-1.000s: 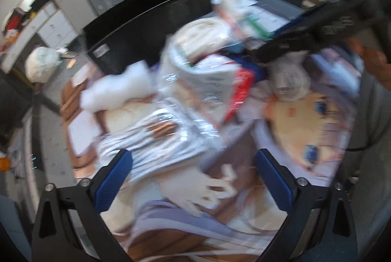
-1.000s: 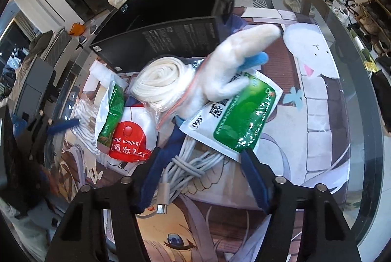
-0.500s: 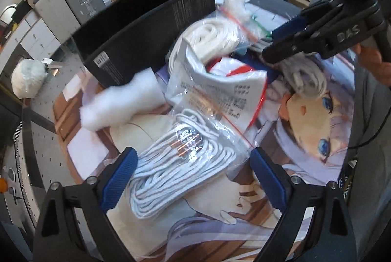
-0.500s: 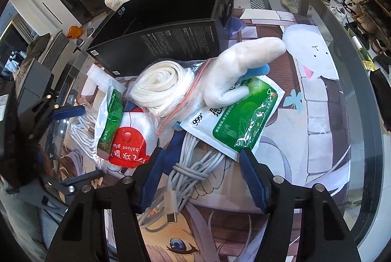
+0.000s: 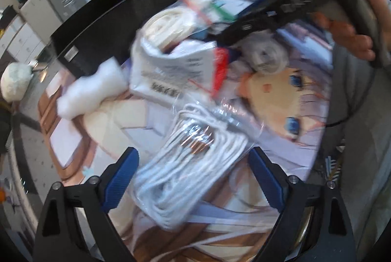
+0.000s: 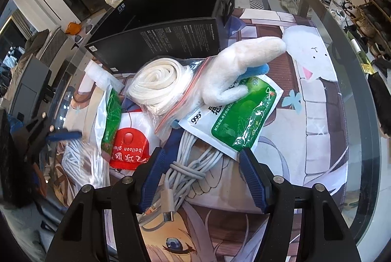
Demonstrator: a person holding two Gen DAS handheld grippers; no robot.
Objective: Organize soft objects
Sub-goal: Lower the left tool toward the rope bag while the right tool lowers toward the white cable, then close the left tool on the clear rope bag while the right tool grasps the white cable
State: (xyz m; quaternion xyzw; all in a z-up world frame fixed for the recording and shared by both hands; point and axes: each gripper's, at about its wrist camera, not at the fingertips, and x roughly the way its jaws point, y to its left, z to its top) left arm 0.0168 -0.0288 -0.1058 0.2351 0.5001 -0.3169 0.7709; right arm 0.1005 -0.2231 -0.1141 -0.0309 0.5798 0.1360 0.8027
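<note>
The left gripper point(image 5: 191, 172) stood wide open and empty, fingers point(image 5: 121, 171) straddling the bagged white cord point(image 5: 193, 164) just before the black box point(image 5: 102, 35); closing squarely across the bundle's middle would avoid pinching only loose plastic.

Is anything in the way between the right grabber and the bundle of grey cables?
Nothing visible. The right gripper is open, and the cable bundle lies between its fingers. Only the green packet overlaps the bundle's far end.
</note>
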